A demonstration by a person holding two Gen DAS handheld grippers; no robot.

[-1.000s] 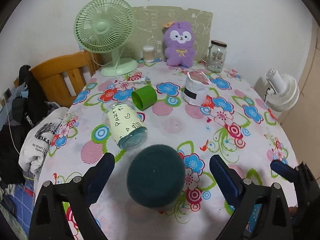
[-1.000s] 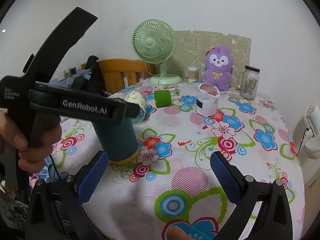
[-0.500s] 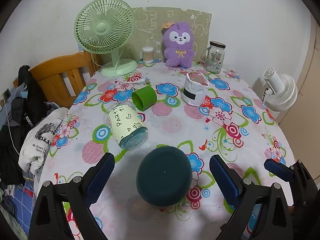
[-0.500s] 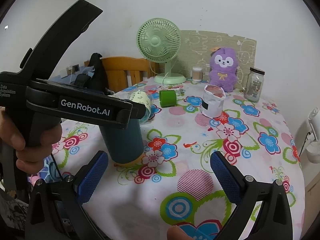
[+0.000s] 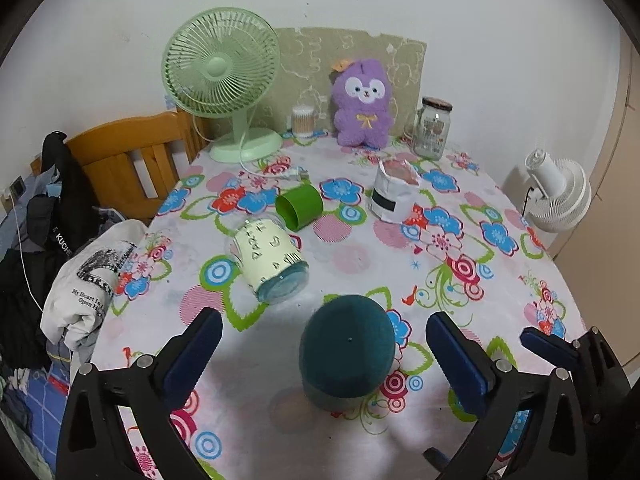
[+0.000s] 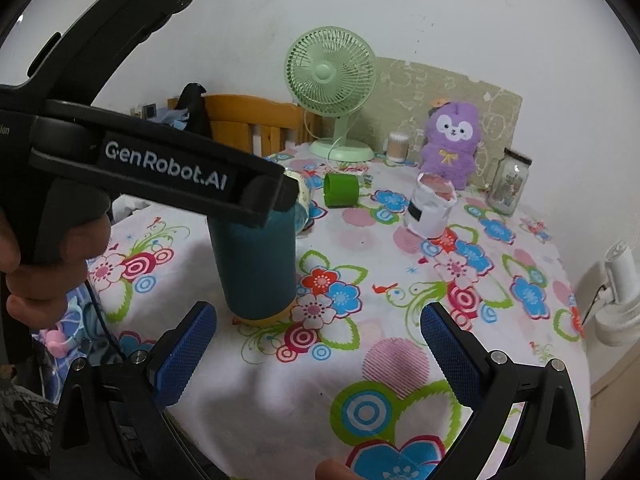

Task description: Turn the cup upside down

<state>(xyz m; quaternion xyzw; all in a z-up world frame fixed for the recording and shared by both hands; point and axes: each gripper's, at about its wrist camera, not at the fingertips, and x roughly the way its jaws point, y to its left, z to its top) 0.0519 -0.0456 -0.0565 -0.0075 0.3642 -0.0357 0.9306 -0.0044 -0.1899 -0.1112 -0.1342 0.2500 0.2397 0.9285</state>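
Note:
A dark teal cup (image 5: 347, 350) stands upside down on the floral tablecloth, base up, with a yellow rim at the bottom in the right wrist view (image 6: 253, 264). My left gripper (image 5: 320, 356) is open, above the cup, its blue pads wide on either side and not touching it. My right gripper (image 6: 318, 350) is open and empty, low over the table to the right of the cup. The left gripper's body (image 6: 160, 168) crosses the right wrist view above the cup.
A labelled glass jar (image 5: 268, 258) lies on its side behind the cup, with a green cup (image 5: 299, 206) on its side beyond. A white bag (image 5: 394, 192), green fan (image 5: 224, 84), purple plush (image 5: 362, 104) and glass jar (image 5: 433, 128) stand further back. A wooden chair (image 5: 132, 160) is left.
The left gripper has drifted back and left, so the cup has shifted right and slightly up in its view. The right gripper has pulled back a little. Both stay open.

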